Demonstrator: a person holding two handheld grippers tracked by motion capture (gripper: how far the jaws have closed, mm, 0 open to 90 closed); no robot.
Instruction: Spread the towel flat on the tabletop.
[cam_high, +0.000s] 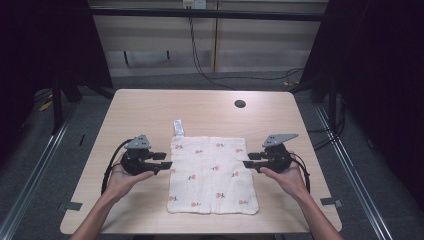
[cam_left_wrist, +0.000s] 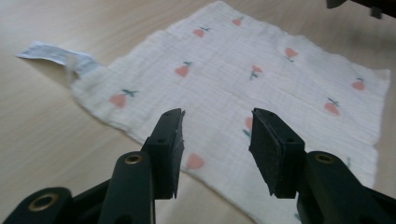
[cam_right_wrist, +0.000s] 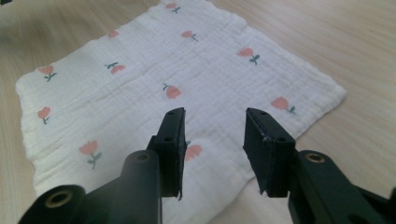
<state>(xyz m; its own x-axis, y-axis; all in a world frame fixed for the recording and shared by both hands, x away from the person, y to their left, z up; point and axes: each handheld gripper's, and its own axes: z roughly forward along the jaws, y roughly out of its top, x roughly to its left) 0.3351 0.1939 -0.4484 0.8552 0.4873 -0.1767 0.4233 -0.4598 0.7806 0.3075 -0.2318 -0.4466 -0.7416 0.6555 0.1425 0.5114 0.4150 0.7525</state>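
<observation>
A white square cloth (cam_high: 212, 172) printed with small pink tulips lies flat in the middle of the wooden table (cam_high: 150, 107). A white care label (cam_high: 178, 128) sticks out from its far left corner. My left gripper (cam_high: 165, 160) hovers at the cloth's left edge, jaws open and empty. In the left gripper view the cloth (cam_left_wrist: 243, 88) spreads beyond the open left gripper (cam_left_wrist: 217, 133), with the label (cam_left_wrist: 56, 55) at the far left. At the cloth's right edge my right gripper (cam_high: 248, 160) is open too. The right gripper view shows the cloth (cam_right_wrist: 177, 79) beneath the open right gripper (cam_right_wrist: 212, 130).
A round cable hole (cam_high: 240, 104) sits in the table near its far right. Black cables (cam_high: 200, 60) run across the floor behind the table. Metal rails (cam_high: 45, 145) flank both sides. Bare tabletop lies beyond the cloth and along the front edge.
</observation>
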